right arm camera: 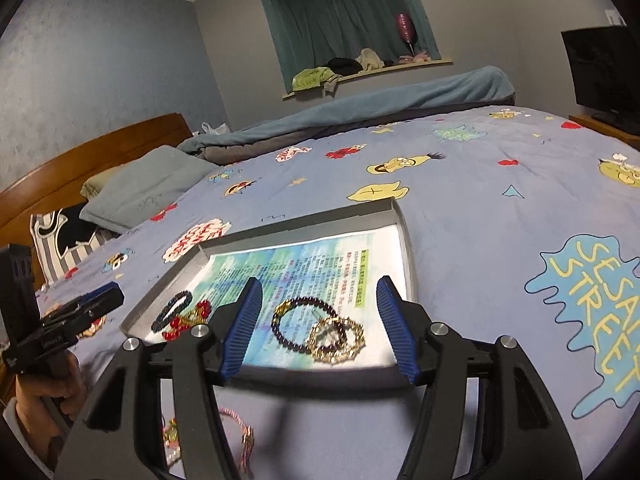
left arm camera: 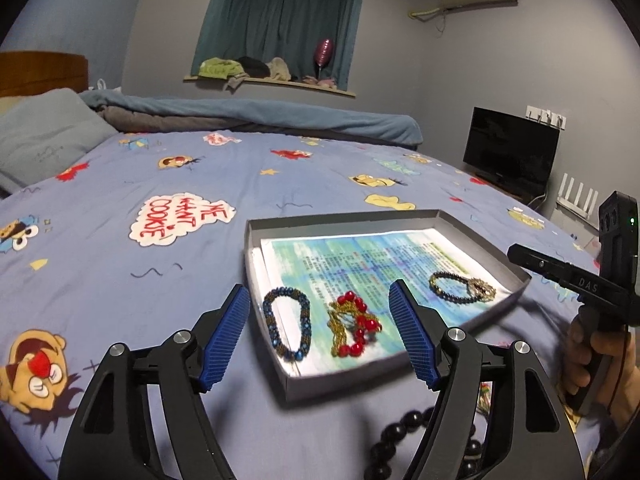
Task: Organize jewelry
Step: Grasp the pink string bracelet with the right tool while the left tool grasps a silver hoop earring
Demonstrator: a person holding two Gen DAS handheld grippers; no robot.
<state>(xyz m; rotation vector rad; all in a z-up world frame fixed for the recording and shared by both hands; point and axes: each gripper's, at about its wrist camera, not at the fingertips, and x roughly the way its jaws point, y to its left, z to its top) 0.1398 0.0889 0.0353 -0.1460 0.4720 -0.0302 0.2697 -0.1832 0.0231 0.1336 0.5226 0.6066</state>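
A shallow grey box [left arm camera: 472, 232] lined with printed paper lies on the bed. In it lie a blue beaded bracelet [left arm camera: 286, 322], a red-bead and gold chain piece [left arm camera: 354, 328], a dark bead bracelet [left arm camera: 452, 286] and a gold bracelet [left arm camera: 482, 289]. My left gripper [left arm camera: 322, 336] is open and empty above the box's near left corner. My right gripper [right arm camera: 320, 326] is open and empty over the dark bracelet [right arm camera: 298, 320] and gold bracelet [right arm camera: 340, 340]. A black bead string [left arm camera: 404, 436] and a pink and gold bracelet [right arm camera: 240, 436] lie on the sheet outside the box.
The bed has a blue cartoon-print sheet [left arm camera: 200, 280], a pillow [left arm camera: 44, 136] and a rolled blanket [left arm camera: 280, 114] at the back. A dark monitor [left arm camera: 510, 148] stands to the right. The other hand-held gripper shows at the left edge of the right wrist view [right arm camera: 60, 328].
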